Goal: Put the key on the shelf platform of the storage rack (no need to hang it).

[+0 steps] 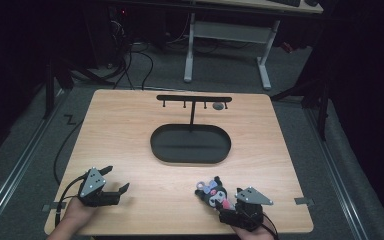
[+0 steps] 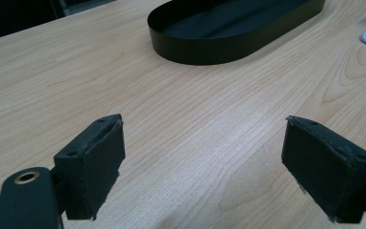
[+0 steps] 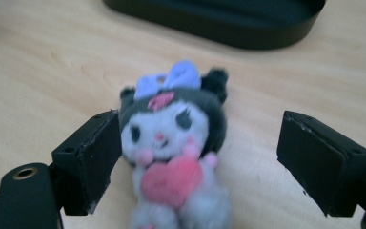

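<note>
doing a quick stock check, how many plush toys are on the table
1. The plush toy lies near the table's front edge, between the open fingers of the right gripper, in front of the black oval tray. None hidden that I can tell.

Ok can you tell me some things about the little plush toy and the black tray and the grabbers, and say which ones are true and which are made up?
1. The plush toy lies between the open jaws of the right gripper. True.
2. The toy is inside the black tray. False: it lies on the wooden table, nearer the person than the tray.
3. The left gripper holds something. False: its jaws are wide apart with bare table between them.
4. The toy has a purple bow on its head. True.
5. A black stand with hooks rises from the tray. True.
</note>
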